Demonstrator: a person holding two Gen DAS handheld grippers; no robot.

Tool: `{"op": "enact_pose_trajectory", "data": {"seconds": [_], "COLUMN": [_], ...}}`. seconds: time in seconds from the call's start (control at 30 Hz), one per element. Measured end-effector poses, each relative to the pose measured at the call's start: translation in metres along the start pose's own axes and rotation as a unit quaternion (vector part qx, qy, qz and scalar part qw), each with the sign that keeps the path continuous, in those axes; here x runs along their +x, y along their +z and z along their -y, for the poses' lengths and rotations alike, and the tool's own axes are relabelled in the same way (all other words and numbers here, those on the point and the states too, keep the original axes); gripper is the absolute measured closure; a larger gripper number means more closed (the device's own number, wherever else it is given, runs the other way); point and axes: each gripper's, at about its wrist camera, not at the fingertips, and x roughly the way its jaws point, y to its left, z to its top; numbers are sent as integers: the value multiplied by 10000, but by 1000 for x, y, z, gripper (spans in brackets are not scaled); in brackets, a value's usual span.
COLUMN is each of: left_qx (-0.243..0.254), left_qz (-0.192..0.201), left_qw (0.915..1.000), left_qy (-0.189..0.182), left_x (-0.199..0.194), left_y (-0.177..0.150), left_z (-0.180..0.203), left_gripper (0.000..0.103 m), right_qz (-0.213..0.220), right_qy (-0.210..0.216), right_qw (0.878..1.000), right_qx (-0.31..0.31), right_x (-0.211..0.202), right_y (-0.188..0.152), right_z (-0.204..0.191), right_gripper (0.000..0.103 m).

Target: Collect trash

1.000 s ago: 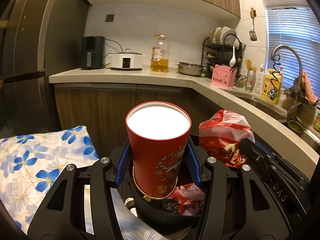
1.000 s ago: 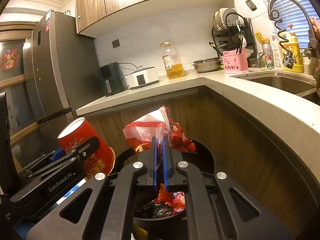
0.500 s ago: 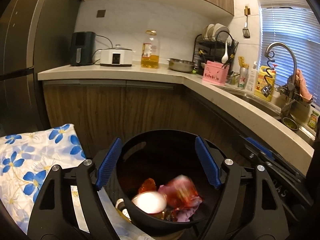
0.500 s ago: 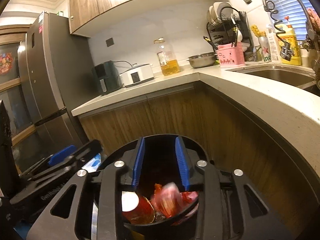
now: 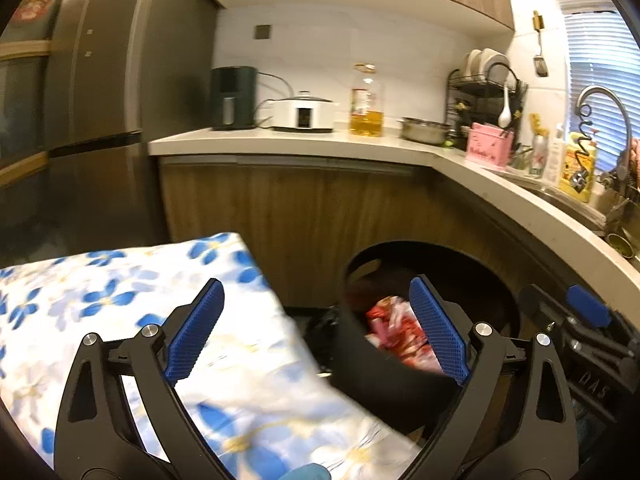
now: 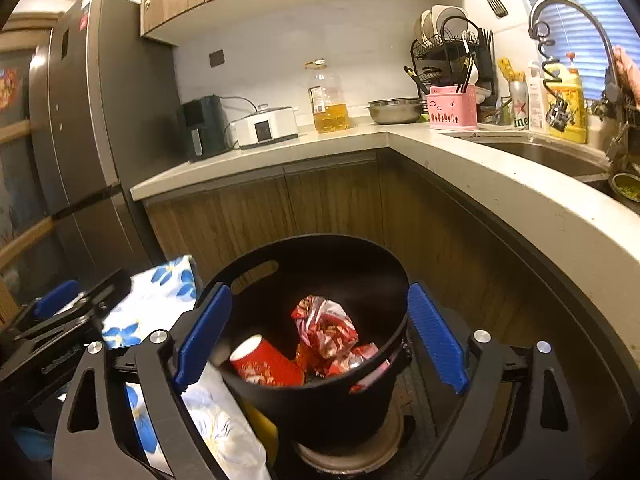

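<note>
Red cup [image 6: 262, 364] and crumpled red wrapper [image 6: 326, 330] lie down inside the black bin [image 6: 320, 400], on the floor by the cabinets. Right claw [image 6: 320, 336] has just been opening: jaws wide either side of the bin, nothing between the pads. Left claw [image 5: 316, 330] likewise has just spread wide and empty, over the flowered cloth [image 5: 120, 280] beside the bin. Best now: keep both claws clear of the rim before seeking more litter. Behind runs a pale desk [image 6: 280, 152] with cooker, oil bottle and sink.
</note>
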Motion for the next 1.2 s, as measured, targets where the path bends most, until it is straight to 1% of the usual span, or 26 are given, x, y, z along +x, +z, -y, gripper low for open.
{"op": "enact_pose_trajectory", "data": {"seconds": [0.03,0.07,0.13,0.33,0.4,0.5,0.73,0.9,1.1,1.2], "left_qx": [-16,-38,-104,-131,-175,-220,-156,-227,-329,-385], "left_qz": [0,4,-3,-35,-44,-50,-14,22,-58,-39], "left_qw": [10000,9999,9996,9988,9987,9982,9976,9967,9951,9945], "left_qy": [67,158,250,481,467,550,671,778,935,975], "left_x": [-5,-12,-25,-65,-75,-95,-136,-166,-195,-208], "left_y": [-1,-4,-7,-22,-26,-33,-49,-62,-79,-84], "left_z": [-4,-10,-19,-38,-43,-51,-67,-82,-101,-106], "left_gripper": [9,8,7,7,7,6,6,6,6,6], "right_qz": [-13,-28,-49,-72,-134,-122,-32,-3,-38,-45], "right_qy": [15,20,48,116,104,66,172,366,389,468], "right_qw": [10000,10000,9999,9993,9993,9993,9990,9982,9979,9974], "right_qx": [-36,-63,-150,-346,-333,-348,-399,-472,-523,-550], "right_x": [-4,-7,-17,-44,-53,-70,-111,-141,-169,-181], "right_y": [-1,-2,-5,-13,-17,-25,-37,-50,-66,-74], "right_z": [-4,-7,-15,-34,-38,-46,-64,-81,-95,-100], "right_gripper": [13,8,6,6,6,6,6,6,6,6]}}
